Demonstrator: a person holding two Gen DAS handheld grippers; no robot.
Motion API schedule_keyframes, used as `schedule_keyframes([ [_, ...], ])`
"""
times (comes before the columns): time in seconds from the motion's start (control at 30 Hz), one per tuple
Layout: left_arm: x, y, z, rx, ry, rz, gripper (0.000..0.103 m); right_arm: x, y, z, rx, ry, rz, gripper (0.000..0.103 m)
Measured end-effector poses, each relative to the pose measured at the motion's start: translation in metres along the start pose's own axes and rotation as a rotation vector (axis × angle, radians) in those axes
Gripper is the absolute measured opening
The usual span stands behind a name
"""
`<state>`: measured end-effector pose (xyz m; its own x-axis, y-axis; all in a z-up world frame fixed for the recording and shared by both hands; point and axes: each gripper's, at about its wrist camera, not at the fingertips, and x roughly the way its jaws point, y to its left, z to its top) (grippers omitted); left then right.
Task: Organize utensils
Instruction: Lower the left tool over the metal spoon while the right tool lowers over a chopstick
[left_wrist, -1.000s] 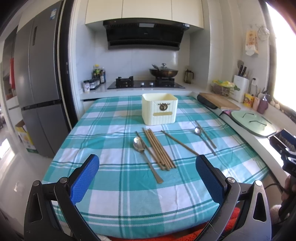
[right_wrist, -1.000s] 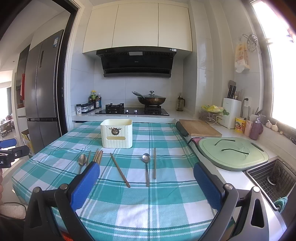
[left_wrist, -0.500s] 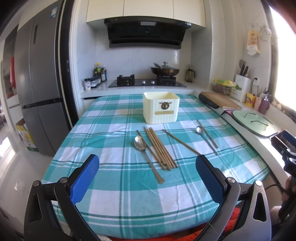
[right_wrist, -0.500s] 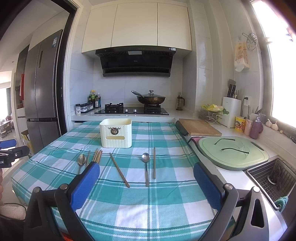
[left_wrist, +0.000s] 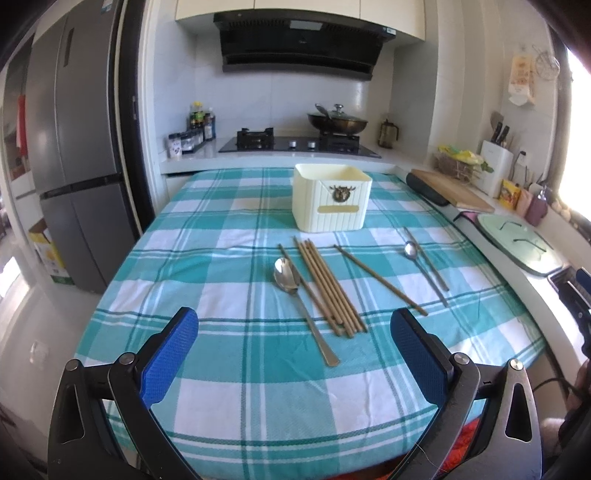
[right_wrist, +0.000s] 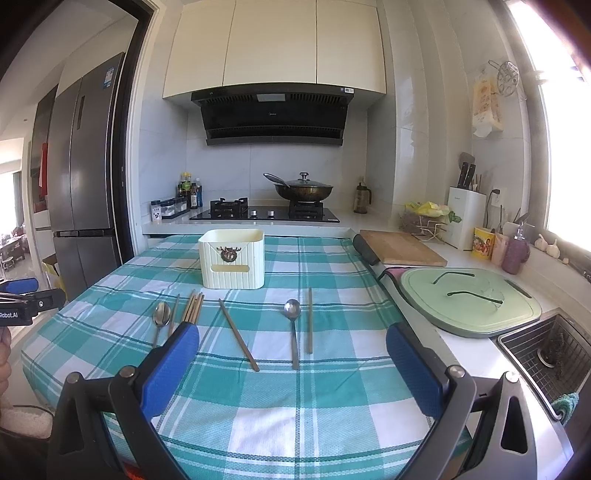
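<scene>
A cream utensil box (left_wrist: 331, 197) stands on the teal checked tablecloth (left_wrist: 221, 258); it also shows in the right wrist view (right_wrist: 232, 263). In front of it lie a spoon (left_wrist: 301, 299), a bundle of wooden chopsticks (left_wrist: 328, 286), a single chopstick (left_wrist: 380, 279), a second spoon (left_wrist: 423, 267) and another chopstick (left_wrist: 426, 258). In the right wrist view I see the second spoon (right_wrist: 293, 332), the lone chopsticks (right_wrist: 238, 334) (right_wrist: 310, 319), the bundle (right_wrist: 194, 306) and the first spoon (right_wrist: 160, 319). My left gripper (left_wrist: 295, 354) is open and empty over the near table edge. My right gripper (right_wrist: 291, 365) is open and empty.
A wooden cutting board (right_wrist: 400, 247) and a green sink cover (right_wrist: 469, 299) lie on the counter to the right, with the sink (right_wrist: 550, 350) beyond. A stove with a wok (right_wrist: 303, 190) is behind the table. A grey fridge (left_wrist: 74, 166) stands left.
Both grippers have moved slightly forward toward the table, so the utensils appear a little closer. Nothing on the table has moved.
</scene>
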<state>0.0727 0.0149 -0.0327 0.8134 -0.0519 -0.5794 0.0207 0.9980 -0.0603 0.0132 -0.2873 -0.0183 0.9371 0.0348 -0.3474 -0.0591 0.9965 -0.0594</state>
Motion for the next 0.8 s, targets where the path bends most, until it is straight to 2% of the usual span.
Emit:
schedule_keyframes([
  [0.4, 0.111, 0.009, 0.006, -0.029, 0.162, 0.021, 0.103, 0.026, 0.005, -0.003, -0.01, 0.063, 0.019, 0.103],
  [0.53, 0.151, 0.008, 0.001, -0.021, 0.213, 0.068, 0.103, 0.041, -0.002, -0.001, -0.015, 0.095, 0.01, 0.103],
  [0.67, 0.182, 0.013, -0.005, -0.023, 0.253, 0.114, 0.103, 0.064, -0.017, 0.002, -0.025, 0.128, -0.002, 0.103],
  [0.8, 0.206, 0.016, -0.012, -0.049, 0.297, 0.142, 0.103, 0.107, -0.04, -0.001, -0.003, 0.208, -0.005, 0.103],
])
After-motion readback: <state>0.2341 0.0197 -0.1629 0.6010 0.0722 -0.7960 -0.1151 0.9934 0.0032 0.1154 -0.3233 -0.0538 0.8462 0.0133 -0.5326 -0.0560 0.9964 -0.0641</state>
